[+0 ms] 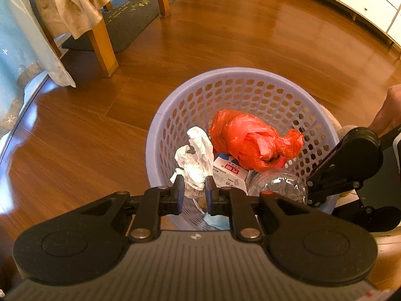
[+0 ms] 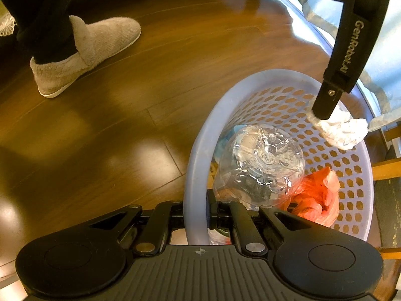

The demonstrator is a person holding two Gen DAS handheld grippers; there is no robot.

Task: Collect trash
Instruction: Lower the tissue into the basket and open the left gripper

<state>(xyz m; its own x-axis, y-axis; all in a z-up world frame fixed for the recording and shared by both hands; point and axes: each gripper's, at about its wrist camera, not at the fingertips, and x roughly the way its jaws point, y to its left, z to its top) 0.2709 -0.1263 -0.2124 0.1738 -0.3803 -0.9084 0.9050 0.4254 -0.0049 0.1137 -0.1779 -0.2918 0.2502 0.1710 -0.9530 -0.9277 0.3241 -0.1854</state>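
Left wrist view showed my left gripper (image 1: pixel 195 188) pinching a crumpled white tissue (image 1: pixel 194 160) at lower centre, directly above the lilac basket (image 1: pixel 160 115)'s opening; my right gripper (image 2: pixel 195 213) clamped the basket's near rim, so release looked due

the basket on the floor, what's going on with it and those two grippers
A person is collecting trash with a handheld gripper in each hand. The left gripper holds a crumpled white tissue over the lavender basket, not yet dropped. The right gripper is clamped on the basket's rim, steadying it. Already inside are an orange plastic bag, a clear plastic bottle and a small white carton.
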